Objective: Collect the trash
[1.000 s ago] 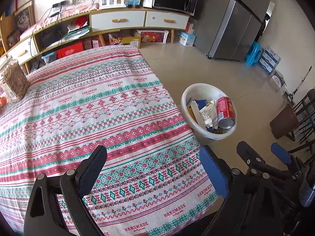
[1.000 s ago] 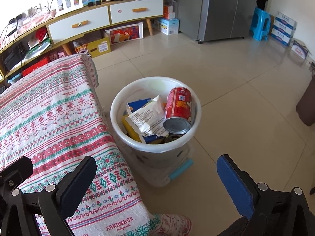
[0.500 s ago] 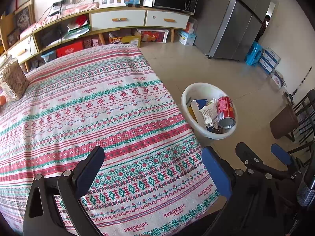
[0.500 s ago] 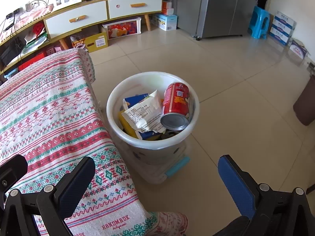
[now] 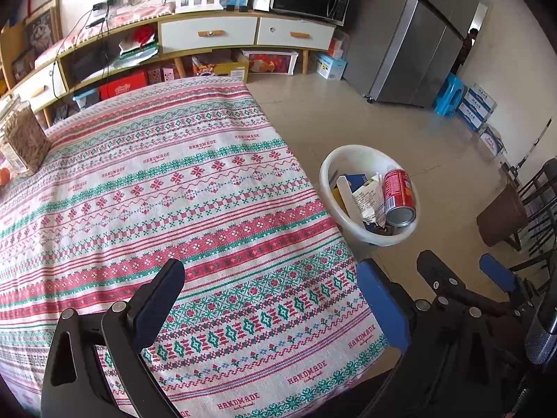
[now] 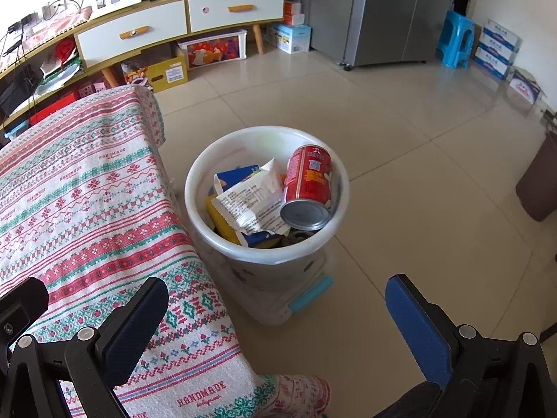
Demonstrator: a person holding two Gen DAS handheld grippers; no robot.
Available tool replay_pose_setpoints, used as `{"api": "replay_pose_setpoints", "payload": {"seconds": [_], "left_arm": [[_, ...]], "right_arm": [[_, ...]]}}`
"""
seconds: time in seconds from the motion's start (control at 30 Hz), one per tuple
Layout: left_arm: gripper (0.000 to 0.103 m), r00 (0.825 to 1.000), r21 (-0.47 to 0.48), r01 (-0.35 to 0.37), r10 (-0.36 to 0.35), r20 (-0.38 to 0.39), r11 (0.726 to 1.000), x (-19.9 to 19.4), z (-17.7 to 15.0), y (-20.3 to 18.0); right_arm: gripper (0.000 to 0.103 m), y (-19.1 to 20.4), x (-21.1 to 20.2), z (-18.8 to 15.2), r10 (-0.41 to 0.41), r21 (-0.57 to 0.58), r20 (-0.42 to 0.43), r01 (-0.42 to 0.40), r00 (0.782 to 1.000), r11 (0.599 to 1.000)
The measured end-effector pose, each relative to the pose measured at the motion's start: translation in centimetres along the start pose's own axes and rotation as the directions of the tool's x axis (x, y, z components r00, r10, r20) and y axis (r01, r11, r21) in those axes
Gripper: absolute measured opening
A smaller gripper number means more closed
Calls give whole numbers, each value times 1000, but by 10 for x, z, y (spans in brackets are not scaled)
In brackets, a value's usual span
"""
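A white bin (image 6: pixel 268 254) stands on the floor beside the table's corner. Inside it lie a red can (image 6: pixel 308 184), a white printed wrapper (image 6: pixel 250 202) and blue and yellow packaging (image 6: pixel 236 174). The left wrist view shows the same bin (image 5: pixel 369 237) with the can (image 5: pixel 398 195) to the right of the table. My right gripper (image 6: pixel 275 317) hangs open above the floor just in front of the bin, holding nothing. My left gripper (image 5: pixel 269 296) is open over the patterned tablecloth (image 5: pixel 156 209), also holding nothing. The right gripper (image 5: pixel 459 275) shows at the lower right of the left wrist view.
A jar of brown sticks (image 5: pixel 22 136) stands at the table's far left edge. Behind are a low cabinet (image 6: pixel 181 24), boxes on the floor, a grey fridge (image 6: pixel 390 10) and a blue stool (image 6: pixel 456 38). A dark chair (image 5: pixel 515 216) stands right of the bin.
Both grippers have drawn back slightly, so the bin sits a little farther away in both views. Both stay open and the bin's contents have not shifted.
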State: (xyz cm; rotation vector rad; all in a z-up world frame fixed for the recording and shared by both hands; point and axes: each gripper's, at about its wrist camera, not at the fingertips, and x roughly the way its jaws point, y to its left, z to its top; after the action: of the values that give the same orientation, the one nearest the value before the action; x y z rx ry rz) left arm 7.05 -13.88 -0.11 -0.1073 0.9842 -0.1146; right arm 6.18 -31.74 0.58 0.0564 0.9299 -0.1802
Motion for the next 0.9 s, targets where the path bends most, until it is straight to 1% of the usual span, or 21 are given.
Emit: {"api": "replay_pose_setpoints", "payload": {"seconds": [0.9], "left_arm": [[100, 1000, -8, 0, 0, -11, 1000, 2, -2, -1]], "right_arm": [[102, 1, 1, -1, -14, -4, -6, 14, 1000, 1000]]}}
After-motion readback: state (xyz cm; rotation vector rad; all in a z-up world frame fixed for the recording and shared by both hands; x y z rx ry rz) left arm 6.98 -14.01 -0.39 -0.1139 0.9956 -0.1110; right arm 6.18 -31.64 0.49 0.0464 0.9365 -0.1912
